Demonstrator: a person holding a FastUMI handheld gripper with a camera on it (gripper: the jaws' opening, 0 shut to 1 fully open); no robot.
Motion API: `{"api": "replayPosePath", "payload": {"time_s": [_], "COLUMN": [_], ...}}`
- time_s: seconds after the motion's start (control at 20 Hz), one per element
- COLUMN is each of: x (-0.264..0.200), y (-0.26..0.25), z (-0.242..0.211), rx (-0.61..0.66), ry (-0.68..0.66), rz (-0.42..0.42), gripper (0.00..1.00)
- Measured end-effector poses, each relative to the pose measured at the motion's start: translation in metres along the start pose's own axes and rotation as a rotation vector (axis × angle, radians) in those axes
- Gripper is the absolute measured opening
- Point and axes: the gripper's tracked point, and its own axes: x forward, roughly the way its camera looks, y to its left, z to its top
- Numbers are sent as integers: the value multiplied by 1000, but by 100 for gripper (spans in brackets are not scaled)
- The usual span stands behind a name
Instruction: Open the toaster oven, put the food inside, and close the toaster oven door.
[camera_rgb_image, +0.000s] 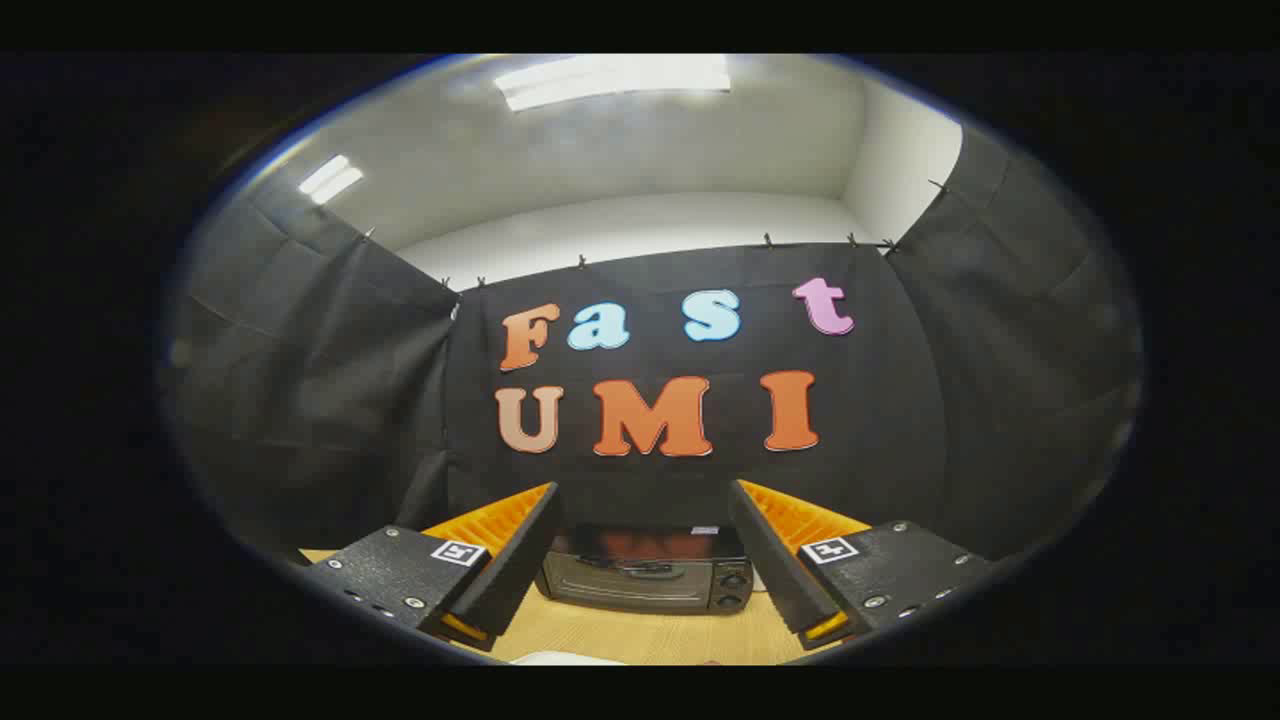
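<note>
Two fingers of the gripper (645, 560) stand wide, empty (opening step pending); next, reach the closed toaster oven (648, 578) door beyond them

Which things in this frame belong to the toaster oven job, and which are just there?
Job:
- toaster oven, door closed, beyond the fingers
- gripper, open, holding nothing

Just there:
- wooden table
- white object near the fingers, too cropped to identify

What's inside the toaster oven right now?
Its door is shut, so the toaster oven hides its inside. Reddish reflections show on top. The open fingers frame it from well back.
</note>
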Motion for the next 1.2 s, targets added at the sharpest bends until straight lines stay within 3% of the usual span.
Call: {"api": "replayPosePath", "payload": {"time_s": [0.8, 1.2], "x": [11, 41], "y": [11, 18], "z": [-30, -68], "rx": [-7, 0], "ry": [53, 123], "rz": [19, 12], "gripper": [99, 99]}}
